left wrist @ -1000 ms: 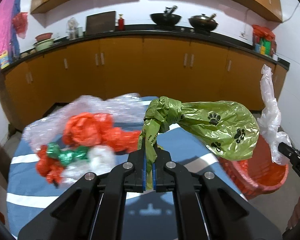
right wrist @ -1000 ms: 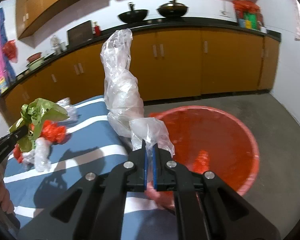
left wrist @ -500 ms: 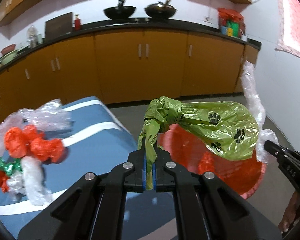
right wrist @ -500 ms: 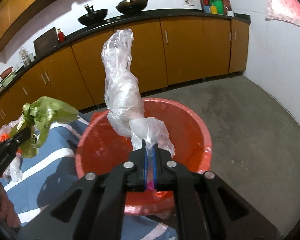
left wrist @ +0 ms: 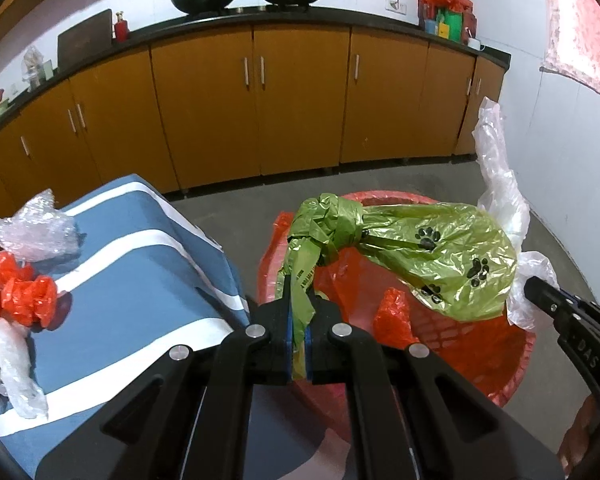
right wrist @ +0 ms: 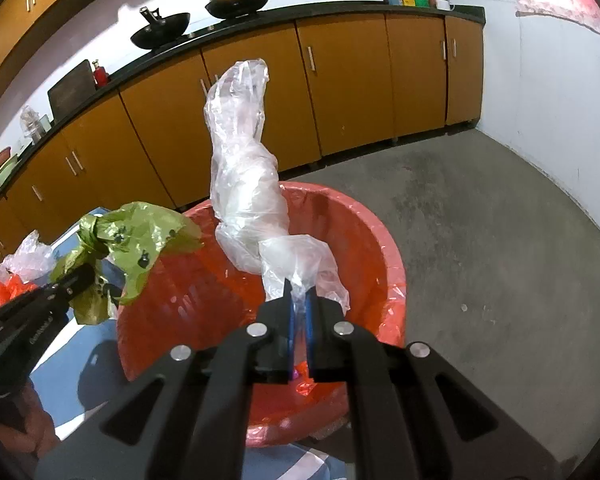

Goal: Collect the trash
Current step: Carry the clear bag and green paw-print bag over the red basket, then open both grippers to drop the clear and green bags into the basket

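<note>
Trash bags hang over the red basket (right wrist: 384, 248): your left tool (left wrist: 298, 320) pinches the green bag (left wrist: 440, 256), your right tool (right wrist: 298, 316) the clear bag (right wrist: 248, 184)

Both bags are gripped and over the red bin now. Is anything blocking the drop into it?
Nothing visible does. The green bag in the left gripper and the clear bag in the right gripper hang over the open red bin. Only a scrap of red plastic lies inside.
</note>
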Available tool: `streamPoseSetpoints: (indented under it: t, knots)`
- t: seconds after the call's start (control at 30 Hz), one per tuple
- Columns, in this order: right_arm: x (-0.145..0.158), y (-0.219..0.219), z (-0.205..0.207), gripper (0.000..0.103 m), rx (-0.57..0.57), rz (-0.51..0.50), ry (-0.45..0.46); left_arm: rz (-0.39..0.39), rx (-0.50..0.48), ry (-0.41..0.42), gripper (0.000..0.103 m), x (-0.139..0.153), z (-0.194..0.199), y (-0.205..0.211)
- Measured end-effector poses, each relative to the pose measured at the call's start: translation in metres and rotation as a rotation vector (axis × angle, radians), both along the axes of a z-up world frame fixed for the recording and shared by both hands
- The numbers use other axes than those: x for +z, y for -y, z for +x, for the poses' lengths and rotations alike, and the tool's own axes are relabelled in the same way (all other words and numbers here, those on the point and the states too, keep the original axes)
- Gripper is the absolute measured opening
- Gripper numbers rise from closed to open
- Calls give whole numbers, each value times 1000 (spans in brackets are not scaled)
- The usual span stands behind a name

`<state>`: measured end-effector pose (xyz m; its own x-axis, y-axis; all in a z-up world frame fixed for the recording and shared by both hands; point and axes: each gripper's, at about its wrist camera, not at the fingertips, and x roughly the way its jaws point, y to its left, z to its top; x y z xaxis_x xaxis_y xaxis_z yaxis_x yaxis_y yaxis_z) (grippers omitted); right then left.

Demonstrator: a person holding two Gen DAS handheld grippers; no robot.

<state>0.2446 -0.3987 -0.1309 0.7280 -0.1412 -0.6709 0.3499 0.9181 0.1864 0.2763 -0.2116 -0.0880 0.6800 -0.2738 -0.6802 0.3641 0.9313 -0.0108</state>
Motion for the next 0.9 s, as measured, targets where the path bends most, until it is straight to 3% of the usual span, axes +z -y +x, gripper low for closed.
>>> streamPoseSetpoints:
  t: [0.1,0.17,0.27,0.3,0.6,0.9]
  knots:
    - [-2,2,2,10,-7,18,1,1,-16,-14,4,-2,3,6]
    - [-4,4,2,13,-3,30,5,1,-36,-24,12,-3,5,9]
    - [-5,3,0,27,3,29,15,-1,-42,-16,41,-3,3,8]
    - [-5,3,-1,30,5,28,18,-4,-42,-13,46,-3,2,6]
    - [3,0,-9,33,3,13,32,-14,26,17,47,6,-6,-29]
    - [21,-65,6,33,134,-13,49,3,176,131,53,24,-47,-132]
